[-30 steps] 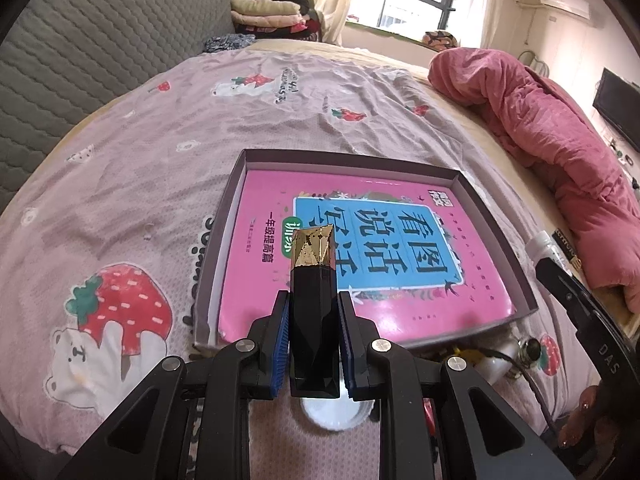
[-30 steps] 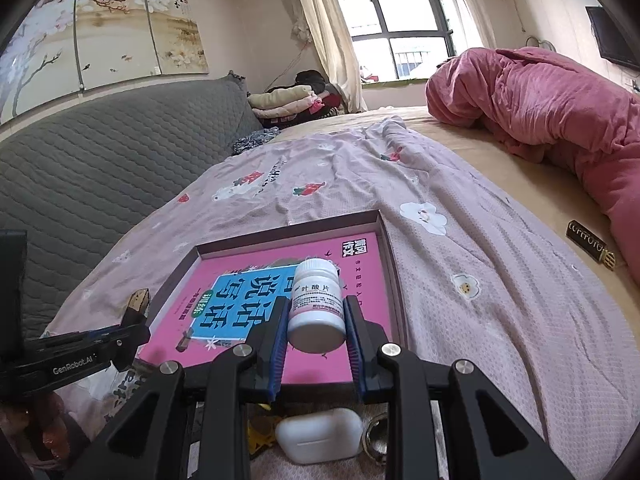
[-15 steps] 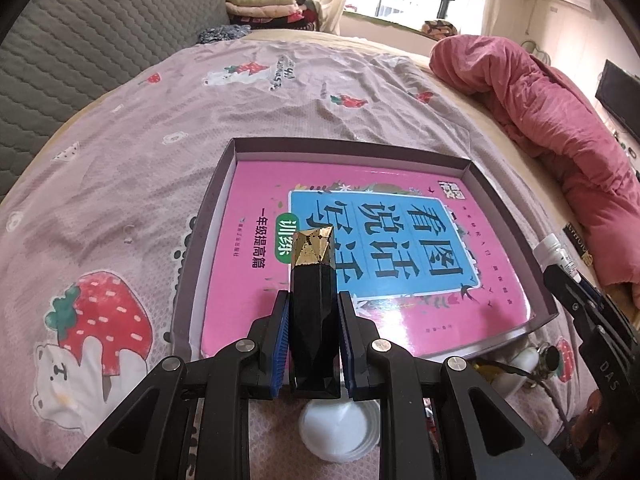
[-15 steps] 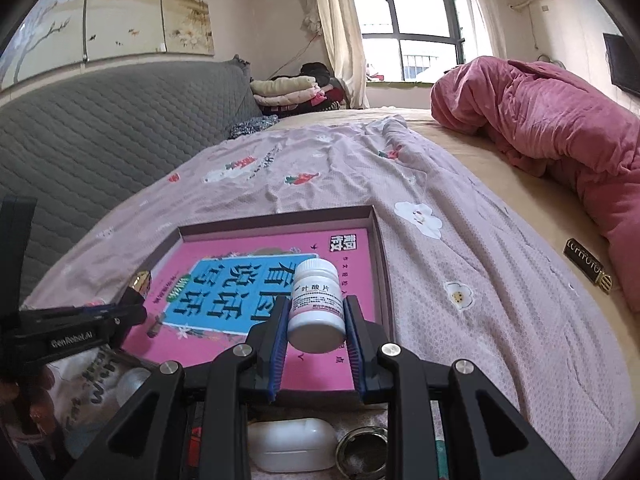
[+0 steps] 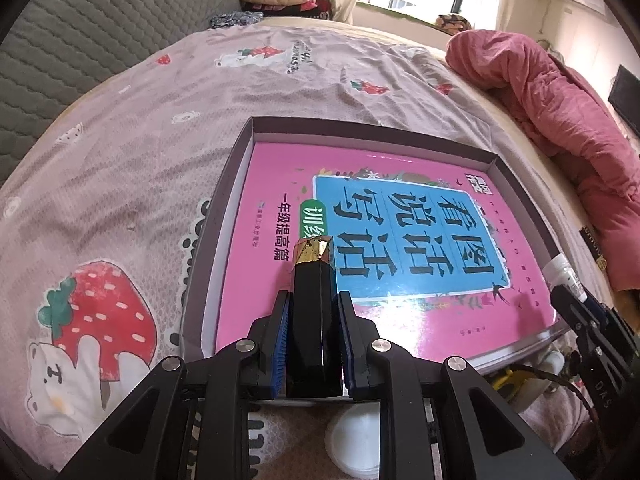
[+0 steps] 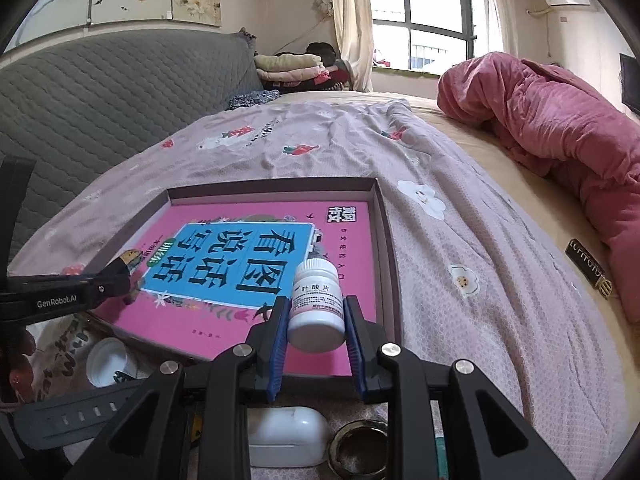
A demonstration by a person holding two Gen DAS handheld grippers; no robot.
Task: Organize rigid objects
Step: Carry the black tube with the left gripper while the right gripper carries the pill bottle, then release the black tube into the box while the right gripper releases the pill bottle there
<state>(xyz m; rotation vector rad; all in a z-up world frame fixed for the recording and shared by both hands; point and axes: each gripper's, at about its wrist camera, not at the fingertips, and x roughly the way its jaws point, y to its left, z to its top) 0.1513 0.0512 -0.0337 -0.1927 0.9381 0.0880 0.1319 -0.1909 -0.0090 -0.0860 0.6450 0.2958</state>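
Both hand-held grippers are gripping something over the near edge of a shallow dark box (image 5: 240,160) that is lying on a floral bedsheet (image 5: 120,180). The left gripper (image 5: 312,312) is clamping a black faceted stick with a gold tip (image 5: 312,280) between its blue pads; the stick's lower end is sitting in shadow between the fingers, so what it is remains hard to tell. The right gripper (image 6: 316,320) is squeezing a small white pill bottle (image 6: 316,300), label facing the camera, its base partly covered by the pads. A pink book with a blue title panel (image 5: 400,220) is filling the box, and both held things are hanging above its near part; whether either is touching the cover cannot be told. In the left view the right gripper is showing only as a dark edge at the far right, with the bottle's cap peeking out. Below the fingers, a white round lid (image 6: 108,364), a white rounded case (image 6: 288,436) and a metal ring (image 6: 360,444) are lying half hidden. At the left edge of the right view, part of a hand (image 6: 16,360) is being cut off by the frame.
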